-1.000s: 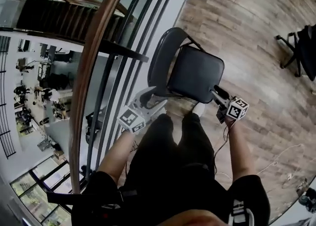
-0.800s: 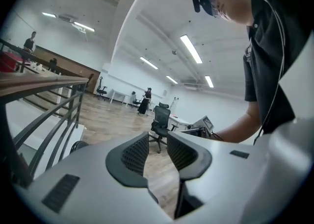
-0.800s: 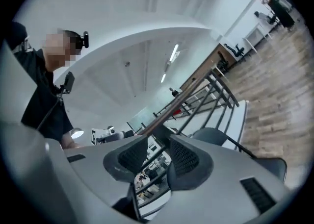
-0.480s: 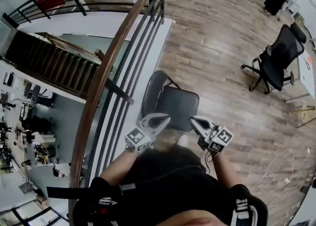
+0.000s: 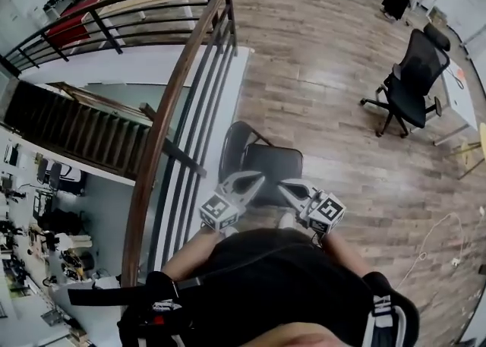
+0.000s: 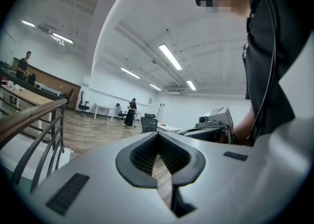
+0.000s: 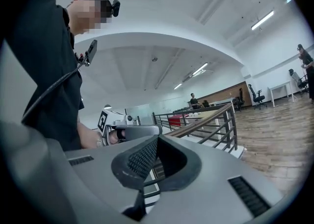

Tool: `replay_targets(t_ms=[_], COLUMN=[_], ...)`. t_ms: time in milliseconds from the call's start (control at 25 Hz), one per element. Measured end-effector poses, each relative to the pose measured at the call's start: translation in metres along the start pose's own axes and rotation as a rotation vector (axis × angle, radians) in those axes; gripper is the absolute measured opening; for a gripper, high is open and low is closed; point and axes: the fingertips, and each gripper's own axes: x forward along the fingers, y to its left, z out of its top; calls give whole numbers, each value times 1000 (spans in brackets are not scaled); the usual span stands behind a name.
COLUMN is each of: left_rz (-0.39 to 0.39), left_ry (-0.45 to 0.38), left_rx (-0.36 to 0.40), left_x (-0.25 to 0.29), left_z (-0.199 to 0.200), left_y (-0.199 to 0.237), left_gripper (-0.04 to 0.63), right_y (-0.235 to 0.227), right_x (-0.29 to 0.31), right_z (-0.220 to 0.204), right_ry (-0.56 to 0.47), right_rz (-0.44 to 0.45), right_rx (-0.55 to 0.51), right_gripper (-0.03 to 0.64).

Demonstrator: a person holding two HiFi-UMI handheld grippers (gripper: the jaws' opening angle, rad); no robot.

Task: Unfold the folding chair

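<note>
Both tools have come off the chair (image 5: 271, 165) and lifted up. Left tool (image 5: 257, 179) and right tool (image 5: 283, 184) are closed on nothing. Chair stands on the floor (image 5: 342, 72) by the railing (image 5: 176, 95), seat down, just beyond them. Looks unfolded, likely done.

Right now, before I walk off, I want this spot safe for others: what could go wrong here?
1. The folding chair stands close beside the railing that edges an open stairwell; a shove could knock it into the bars.
2. It sits just ahead of the person, so a step forward could trip on it.
3. The left gripper and right gripper are shut and empty, so nothing steadies the chair.
</note>
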Motion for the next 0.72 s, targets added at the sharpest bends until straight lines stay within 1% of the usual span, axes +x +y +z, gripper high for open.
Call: replay_targets(t_ms=[160, 280, 360, 480, 720], left_rz=[-3, -9, -11, -10, -5], left_ry=[4, 15, 25, 32, 31], left_rx=[-3, 18, 26, 17, 14], left_x=[-2, -3, -3, -2, -4], left_z=[-1, -4, -6, -7, -6], left_y=[-2, -2, -1, 0, 0], left_gripper=[3, 3, 3, 3, 3], right_y=[6, 6, 5, 4, 5], right_x=[8, 10, 11, 15, 19], right_z=[-3, -8, -10, -6, -7], right_ry=[10, 11, 18, 9, 8], right_rz=[-14, 7, 9, 3, 18], right_rx=[25, -3, -2, 9, 3], right_gripper=[8, 8, 8, 8, 8])
